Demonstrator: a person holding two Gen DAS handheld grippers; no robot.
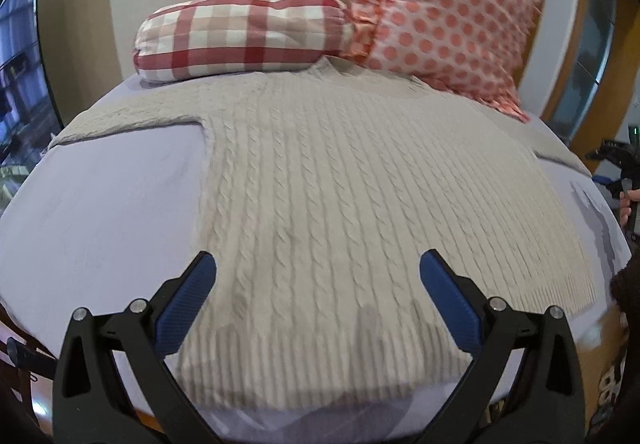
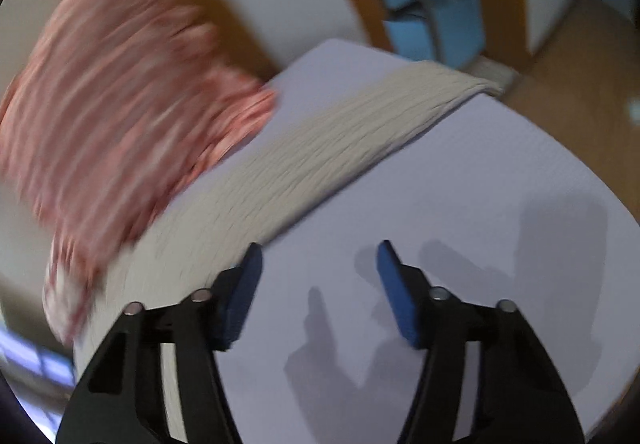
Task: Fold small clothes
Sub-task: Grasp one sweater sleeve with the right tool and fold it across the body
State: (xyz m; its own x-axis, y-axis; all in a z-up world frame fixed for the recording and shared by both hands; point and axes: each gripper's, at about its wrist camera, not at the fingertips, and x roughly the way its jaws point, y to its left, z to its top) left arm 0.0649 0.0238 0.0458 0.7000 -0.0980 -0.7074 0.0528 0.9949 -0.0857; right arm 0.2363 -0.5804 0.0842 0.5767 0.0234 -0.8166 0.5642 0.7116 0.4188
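Observation:
A cream cable-knit sweater (image 1: 340,196) lies flat on a lilac bed sheet (image 1: 100,212), hem toward me, sleeves spread to both sides. My left gripper (image 1: 318,264) is open and empty, hovering over the sweater's hem. In the right wrist view, which is motion-blurred, one sweater sleeve (image 2: 320,148) stretches across the sheet (image 2: 460,204) to the bed's edge. My right gripper (image 2: 320,250) is open and empty above the bare sheet, its left finger (image 2: 244,284) beside the sleeve's edge. The right gripper also shows at the far right of the left wrist view (image 1: 618,160).
A red checked bolster pillow (image 1: 240,36) and a pink polka-dot pillow (image 1: 448,12) lie at the head of the bed, the dotted one touching the sweater's shoulder. The polka-dot pillow (image 2: 120,92) is blurred. A wooden floor (image 2: 580,72) lies past the bed's edge.

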